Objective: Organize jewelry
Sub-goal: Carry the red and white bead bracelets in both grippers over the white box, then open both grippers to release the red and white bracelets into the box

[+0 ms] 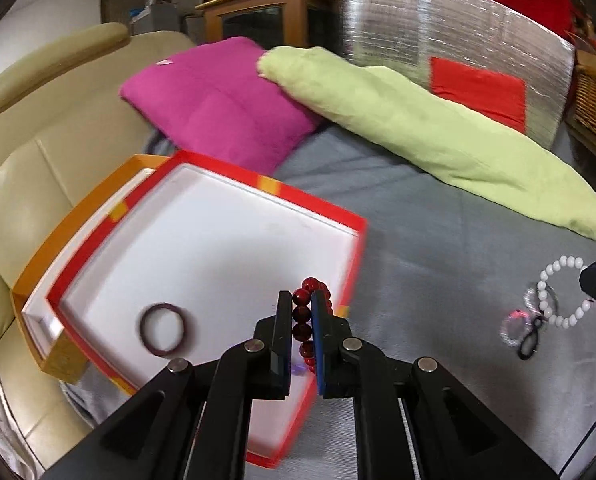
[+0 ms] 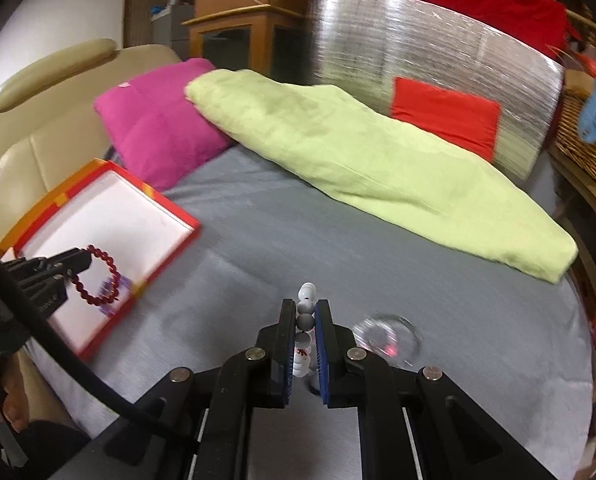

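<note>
My left gripper [image 1: 302,300] is shut on a dark red bead bracelet [image 1: 302,320] and holds it over the right part of the red-rimmed white box [image 1: 201,236]. A dark brown bangle [image 1: 163,330] lies in that box. The bracelet [image 2: 101,280] and box [image 2: 137,216] also show in the right wrist view. My right gripper [image 2: 306,308] is shut on a white bead bracelet [image 2: 304,322] above the grey bedsheet [image 2: 338,240]. A clear bead bracelet [image 2: 386,338] lies just right of it; in the left wrist view it lies beside a black loop [image 1: 532,338].
A pink cushion [image 1: 217,100] and a green rolled blanket [image 1: 418,128] lie behind the box. A silver foil panel [image 1: 438,28] stands at the back. A beige leather sofa [image 1: 37,152] is on the left. An orange box part [image 1: 65,216] lies under the red one.
</note>
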{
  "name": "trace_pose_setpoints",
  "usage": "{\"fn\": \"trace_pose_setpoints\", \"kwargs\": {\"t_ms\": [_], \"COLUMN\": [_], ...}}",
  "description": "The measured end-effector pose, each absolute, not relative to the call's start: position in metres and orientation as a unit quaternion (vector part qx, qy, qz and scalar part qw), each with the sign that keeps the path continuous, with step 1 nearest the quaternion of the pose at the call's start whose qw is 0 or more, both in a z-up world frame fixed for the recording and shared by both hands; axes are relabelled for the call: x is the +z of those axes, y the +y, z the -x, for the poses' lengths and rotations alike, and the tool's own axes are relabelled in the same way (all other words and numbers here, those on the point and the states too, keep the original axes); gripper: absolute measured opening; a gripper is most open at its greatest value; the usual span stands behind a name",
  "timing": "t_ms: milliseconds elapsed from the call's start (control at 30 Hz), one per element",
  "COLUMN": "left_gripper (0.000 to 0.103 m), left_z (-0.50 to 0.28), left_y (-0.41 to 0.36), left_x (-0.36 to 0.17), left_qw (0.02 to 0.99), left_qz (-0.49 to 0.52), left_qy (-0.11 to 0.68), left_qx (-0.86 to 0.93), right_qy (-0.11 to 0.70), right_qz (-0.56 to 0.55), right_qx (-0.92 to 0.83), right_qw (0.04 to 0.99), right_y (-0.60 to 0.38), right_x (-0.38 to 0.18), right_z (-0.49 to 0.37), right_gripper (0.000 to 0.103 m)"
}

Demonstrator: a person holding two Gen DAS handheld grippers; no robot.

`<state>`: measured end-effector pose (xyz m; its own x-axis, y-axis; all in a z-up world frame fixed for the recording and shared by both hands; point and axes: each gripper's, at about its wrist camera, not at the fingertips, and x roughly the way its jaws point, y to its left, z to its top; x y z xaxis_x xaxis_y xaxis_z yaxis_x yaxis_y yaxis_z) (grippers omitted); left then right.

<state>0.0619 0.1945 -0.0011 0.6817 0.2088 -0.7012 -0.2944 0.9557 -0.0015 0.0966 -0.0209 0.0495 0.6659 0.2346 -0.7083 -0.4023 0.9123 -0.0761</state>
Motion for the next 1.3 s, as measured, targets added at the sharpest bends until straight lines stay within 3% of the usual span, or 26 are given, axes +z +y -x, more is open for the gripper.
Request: {"fn": "trace_pose_setpoints", "kwargs": {"t_ms": [633,967,1300], "left_gripper": [0.01,0.01,0.01], "left_z": [-0.075,-0.103,-0.107], "left_y": [0.339,0.348,0.353], "left_x": [-0.018,-0.033,-0.039], "left_qw": [0.88,0.872,0.865], "left_qz": [0.106,0.094,0.086], "left_qy": [0.396,0.417,0.428], "left_qx": [0.239,0.239,0.247], "right_qy": [0.422,0.483,0.478], "right_qz": [0.033,-0.013,0.017], "right_qx": [0.363,0.353,0.347], "right_qw": [0.83,0.802,0.807], "right_y": [0.171,0.18,0.185], "right_x": [0.026,-0.033,-0.037], "right_z": [-0.155,-0.208,-0.211], "right_gripper": [0.011,0.011,0.013]}}
